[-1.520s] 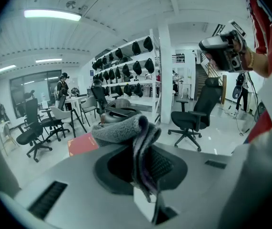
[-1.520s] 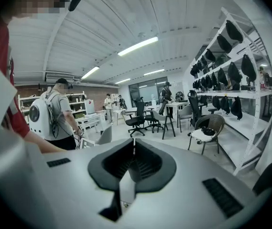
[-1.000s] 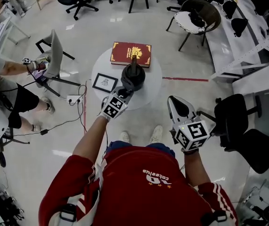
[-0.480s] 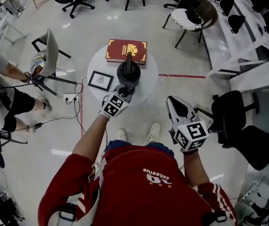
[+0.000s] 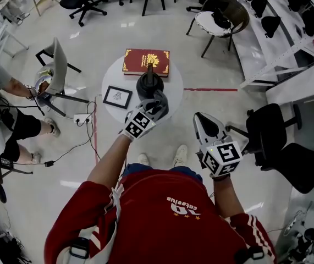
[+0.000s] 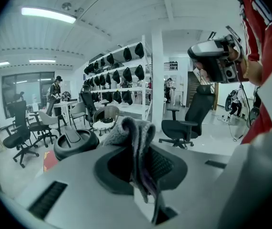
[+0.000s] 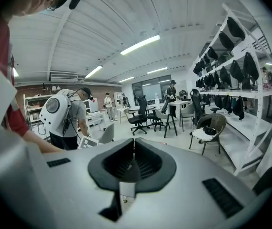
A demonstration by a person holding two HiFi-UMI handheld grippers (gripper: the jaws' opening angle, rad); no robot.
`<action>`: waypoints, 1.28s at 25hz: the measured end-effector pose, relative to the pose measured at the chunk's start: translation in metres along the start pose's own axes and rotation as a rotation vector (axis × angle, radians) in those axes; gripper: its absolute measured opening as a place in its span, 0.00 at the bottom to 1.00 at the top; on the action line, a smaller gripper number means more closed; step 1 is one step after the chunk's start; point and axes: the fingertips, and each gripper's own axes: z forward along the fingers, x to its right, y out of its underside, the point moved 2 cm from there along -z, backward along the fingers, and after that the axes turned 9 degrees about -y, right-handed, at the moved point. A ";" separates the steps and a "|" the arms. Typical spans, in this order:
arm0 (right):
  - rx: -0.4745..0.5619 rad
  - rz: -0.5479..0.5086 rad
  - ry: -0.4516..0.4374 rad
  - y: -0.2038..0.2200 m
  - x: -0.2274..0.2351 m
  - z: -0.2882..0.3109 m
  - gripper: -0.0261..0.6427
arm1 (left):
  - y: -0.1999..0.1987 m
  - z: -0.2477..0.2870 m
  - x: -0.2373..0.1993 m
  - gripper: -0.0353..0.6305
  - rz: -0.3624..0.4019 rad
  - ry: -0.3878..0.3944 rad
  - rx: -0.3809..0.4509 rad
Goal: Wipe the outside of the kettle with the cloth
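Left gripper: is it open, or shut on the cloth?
Shut on the cloth: the left gripper pinches the bunched grey fabric between its jaws.

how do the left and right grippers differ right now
The left gripper has its jaws shut on the grey cloth; the right gripper has its jaws shut on nothing. The left gripper reaches over the round table, right beside the kettle; the right gripper hangs back over the floor, off the table. Both carry a marker cube.
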 end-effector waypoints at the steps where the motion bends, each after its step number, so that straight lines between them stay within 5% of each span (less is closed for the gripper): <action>1: 0.003 -0.002 0.002 -0.001 -0.002 0.000 0.07 | -0.005 -0.003 0.000 0.13 0.001 0.000 0.014; 19: 0.027 -0.044 -0.002 -0.007 -0.093 0.034 0.07 | -0.018 -0.112 -0.032 0.13 0.097 -0.039 0.137; 32: 0.013 -0.045 -0.010 -0.006 -0.136 0.060 0.07 | 0.005 -0.176 -0.089 0.13 0.019 -0.134 0.150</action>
